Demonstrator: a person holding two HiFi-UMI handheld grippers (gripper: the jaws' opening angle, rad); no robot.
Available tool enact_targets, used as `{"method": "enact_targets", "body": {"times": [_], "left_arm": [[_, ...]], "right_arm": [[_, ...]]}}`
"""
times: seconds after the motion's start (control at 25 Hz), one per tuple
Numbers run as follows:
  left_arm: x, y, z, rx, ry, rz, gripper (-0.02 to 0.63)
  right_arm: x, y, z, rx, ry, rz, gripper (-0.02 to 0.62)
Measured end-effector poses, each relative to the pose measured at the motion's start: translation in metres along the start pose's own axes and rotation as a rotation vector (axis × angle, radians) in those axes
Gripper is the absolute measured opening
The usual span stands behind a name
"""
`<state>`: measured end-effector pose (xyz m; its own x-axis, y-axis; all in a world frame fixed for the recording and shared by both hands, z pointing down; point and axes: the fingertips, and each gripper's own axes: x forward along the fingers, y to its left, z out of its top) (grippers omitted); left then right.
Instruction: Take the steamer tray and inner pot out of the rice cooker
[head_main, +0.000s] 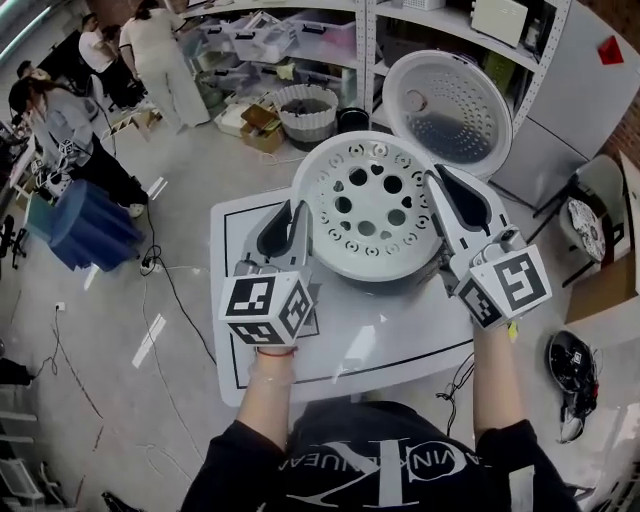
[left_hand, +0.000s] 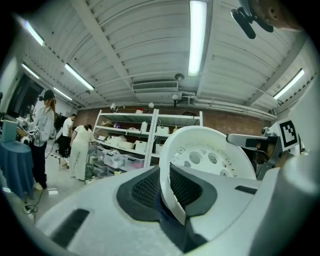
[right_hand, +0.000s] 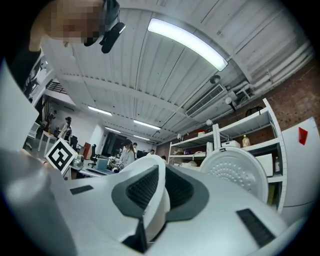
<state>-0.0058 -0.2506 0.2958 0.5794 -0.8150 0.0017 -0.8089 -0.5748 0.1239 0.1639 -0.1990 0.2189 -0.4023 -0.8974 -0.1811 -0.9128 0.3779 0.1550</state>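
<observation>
Head view: left tongs (head_main: 298, 215) and right tongs (head_main: 440, 185) clamp the steamer tray (head_main: 368, 205) by its rim above the rice cooker (head_main: 400, 283); inner pot not yet out.

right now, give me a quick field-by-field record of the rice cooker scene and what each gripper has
held item: white perforated plastic steamer tray
left gripper: shut on the tray's left rim
right gripper: shut on the tray's right rim
tray position: over the grey rice cooker body
cooker lid: round white lid, open, standing behind the tray
inner pot: hidden under the tray
support: white table
</observation>
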Motion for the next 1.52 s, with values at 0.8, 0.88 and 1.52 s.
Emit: {"method": "enact_targets", "body": {"times": [0.8,0.88,1.52], "left_arm": [[-0.161,0.141,-0.048,-0.072,0.077,0.381,0.055],[-0.174,0.15,-0.058,-0.084,0.093,0.413,0.054],[-0.213,0.2,-0.147,-0.186,0.271,0.524,0.054]], "right_arm": [[0.07,0.182,-0.058,0.132,0.113,0.284,0.038],[0.073,0.198,-0.067,0.142,0.132,0.306,0.038],[0.092,0.259,-0.162,0.229,0.336,0.367,0.038]]}}
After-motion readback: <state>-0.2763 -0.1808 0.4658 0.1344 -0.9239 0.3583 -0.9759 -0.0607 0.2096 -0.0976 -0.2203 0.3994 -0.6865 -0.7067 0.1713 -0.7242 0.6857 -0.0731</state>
